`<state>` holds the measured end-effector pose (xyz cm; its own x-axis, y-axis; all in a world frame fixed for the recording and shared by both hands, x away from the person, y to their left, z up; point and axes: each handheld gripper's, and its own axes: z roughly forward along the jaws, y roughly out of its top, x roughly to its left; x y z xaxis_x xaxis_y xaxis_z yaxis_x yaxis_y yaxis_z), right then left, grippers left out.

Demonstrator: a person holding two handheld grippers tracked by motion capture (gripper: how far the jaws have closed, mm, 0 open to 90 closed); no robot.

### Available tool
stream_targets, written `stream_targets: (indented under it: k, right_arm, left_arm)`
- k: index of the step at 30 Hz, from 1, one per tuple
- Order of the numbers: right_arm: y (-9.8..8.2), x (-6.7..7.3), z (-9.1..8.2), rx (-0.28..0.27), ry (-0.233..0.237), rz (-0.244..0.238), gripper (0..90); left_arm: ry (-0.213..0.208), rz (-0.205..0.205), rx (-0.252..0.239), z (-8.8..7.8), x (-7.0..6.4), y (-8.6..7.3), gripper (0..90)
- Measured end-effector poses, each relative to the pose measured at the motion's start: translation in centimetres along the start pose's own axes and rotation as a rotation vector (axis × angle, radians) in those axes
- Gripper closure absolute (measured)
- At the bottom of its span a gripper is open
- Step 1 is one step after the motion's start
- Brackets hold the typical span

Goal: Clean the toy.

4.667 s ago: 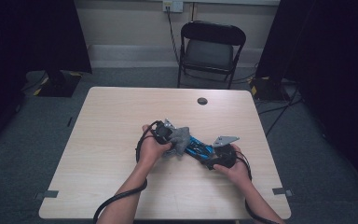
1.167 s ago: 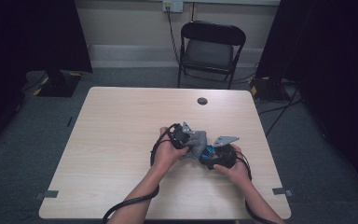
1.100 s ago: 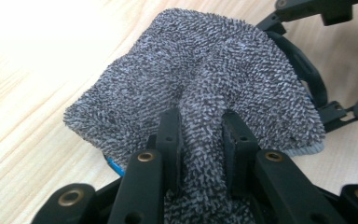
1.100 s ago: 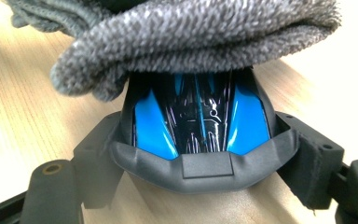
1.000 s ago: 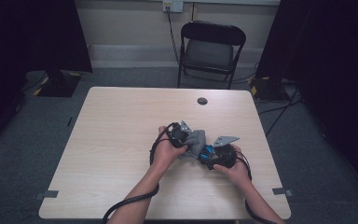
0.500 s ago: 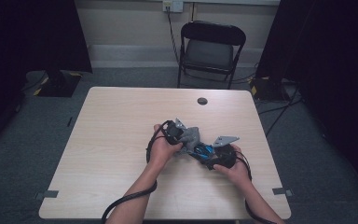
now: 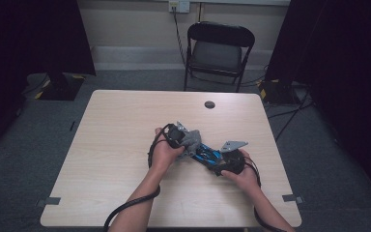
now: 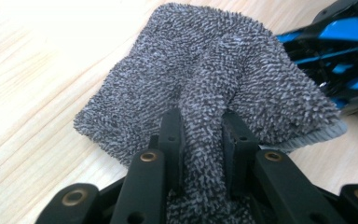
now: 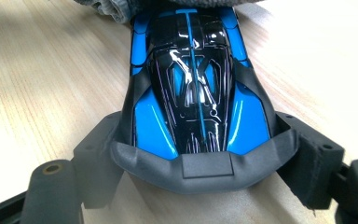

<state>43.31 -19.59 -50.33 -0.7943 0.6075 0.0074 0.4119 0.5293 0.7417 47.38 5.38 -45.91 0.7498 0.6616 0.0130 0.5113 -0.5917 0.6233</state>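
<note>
As gripped — toy car (image 7: 207, 155) lengthwise toward cloth (image 7: 191, 138)

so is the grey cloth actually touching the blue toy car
Touching. In the left gripper view the grey cloth, pinched by the left gripper, drapes over the blue toy car; the right gripper view shows it lying on the car's far end.
</note>
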Motion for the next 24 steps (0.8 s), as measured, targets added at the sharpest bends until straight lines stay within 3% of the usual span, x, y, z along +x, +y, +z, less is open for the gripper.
stream_targets:
  k: [13,24]
  right_arm:
    - [0.0,0.0,0.0,0.0,0.0,0.0,23.7]
    - [0.0,0.0,0.0,-0.001,0.0,0.001,23.7]
  left_arm:
    - [0.001,-0.033,0.002,0.2,0.8,-0.6,73.1]
    - [0.013,-0.028,0.015,0.3,1.1,-0.7,73.1]
